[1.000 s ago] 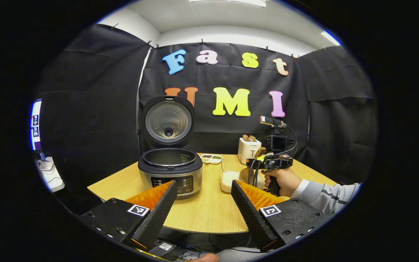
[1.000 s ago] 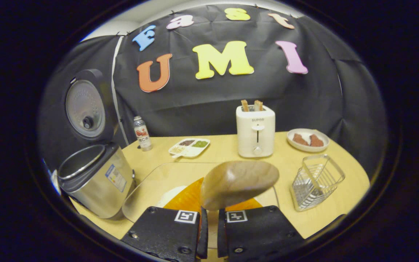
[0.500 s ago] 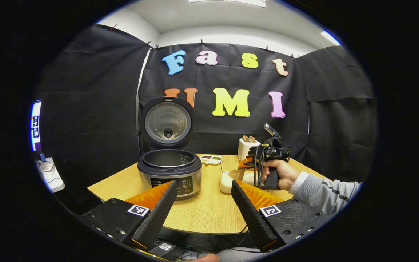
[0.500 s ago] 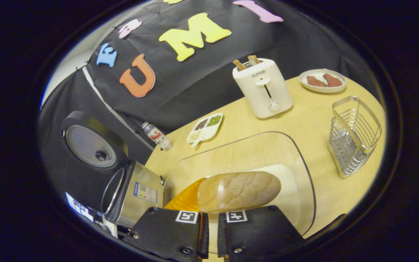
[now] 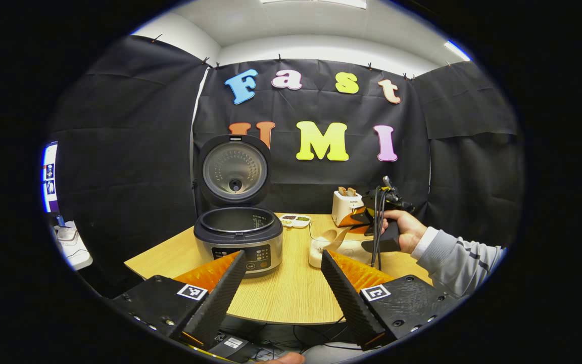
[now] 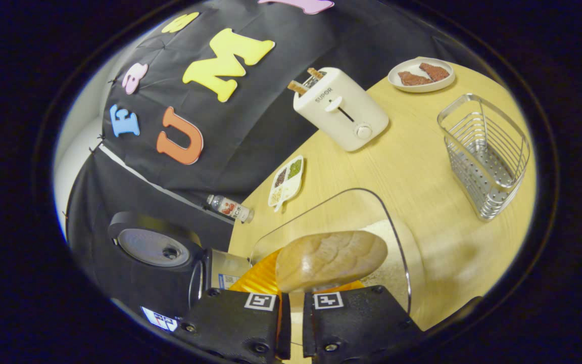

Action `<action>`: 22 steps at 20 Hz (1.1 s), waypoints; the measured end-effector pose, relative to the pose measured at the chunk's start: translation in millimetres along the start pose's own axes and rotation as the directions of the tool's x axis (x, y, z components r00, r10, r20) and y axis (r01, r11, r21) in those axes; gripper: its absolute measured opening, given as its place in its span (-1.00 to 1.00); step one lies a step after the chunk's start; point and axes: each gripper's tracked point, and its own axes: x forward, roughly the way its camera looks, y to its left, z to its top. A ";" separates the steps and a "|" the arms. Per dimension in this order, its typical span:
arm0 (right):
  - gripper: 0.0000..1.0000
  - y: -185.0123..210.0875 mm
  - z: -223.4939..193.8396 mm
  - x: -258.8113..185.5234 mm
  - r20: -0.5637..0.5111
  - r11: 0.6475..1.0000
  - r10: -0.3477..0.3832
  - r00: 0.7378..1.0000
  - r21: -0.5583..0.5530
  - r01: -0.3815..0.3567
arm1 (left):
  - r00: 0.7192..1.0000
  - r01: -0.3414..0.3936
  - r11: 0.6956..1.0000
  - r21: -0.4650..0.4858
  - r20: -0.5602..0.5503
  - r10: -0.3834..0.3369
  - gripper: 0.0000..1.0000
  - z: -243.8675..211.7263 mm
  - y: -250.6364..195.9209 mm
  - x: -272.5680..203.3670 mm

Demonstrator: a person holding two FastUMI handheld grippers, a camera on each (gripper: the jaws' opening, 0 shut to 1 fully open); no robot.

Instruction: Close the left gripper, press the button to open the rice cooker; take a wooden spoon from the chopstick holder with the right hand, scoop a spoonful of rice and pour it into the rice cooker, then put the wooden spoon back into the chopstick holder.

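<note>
Rice cooker (image 5: 238, 237) stands open, left of the right gripper (image 6: 291, 303), which clamps the wooden spoon (image 6: 330, 259) tilted into the rice container (image 6: 397, 237). Scooping is underway; next, lift level. Left gripper (image 5: 281, 283) idles wide.

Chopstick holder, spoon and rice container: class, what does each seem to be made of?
Chopstick holder: shiny metal wire, with a perforated base, probably steel. Wooden spoon: brown wood with visible grain, smooth matte finish. Rice container: clear, see-through walls, plastic or glass; cannot tell which.
</note>
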 end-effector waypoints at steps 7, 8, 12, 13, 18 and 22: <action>-0.72 3.2 45.3 -51.4 0.133 0.946 0.148 0.980 0.269 -0.180 | 1.000 0.008 1.000 0.002 0.006 -0.008 0.90 4.0 -3.9 -6.1; -0.72 4.3 46.1 -53.2 0.133 0.912 0.189 0.973 0.343 -0.224 | 1.000 0.008 1.000 0.003 0.006 -0.008 1.00 4.9 -4.6 -6.7; -0.73 8.8 43.9 -63.6 0.162 0.781 0.318 0.934 0.514 -0.355 | 1.000 0.010 1.000 0.015 0.019 -0.010 0.91 9.9 -6.0 -9.9; -0.73 12.9 40.6 -64.0 0.157 0.769 0.334 0.930 0.525 -0.365 | 1.000 0.010 1.000 0.016 0.021 -0.011 0.90 10.3 -5.3 -11.1; -0.73 46.7 37.4 -74.8 0.147 0.782 0.366 0.919 0.486 -0.390 | 1.000 0.015 1.000 0.005 0.023 -0.015 0.90 8.3 0.1 -15.5; -0.73 91.5 30.3 -78.7 0.115 0.821 0.383 0.917 0.412 -0.395 | 1.000 0.014 1.000 -0.010 0.028 -0.014 0.90 7.0 9.3 -20.3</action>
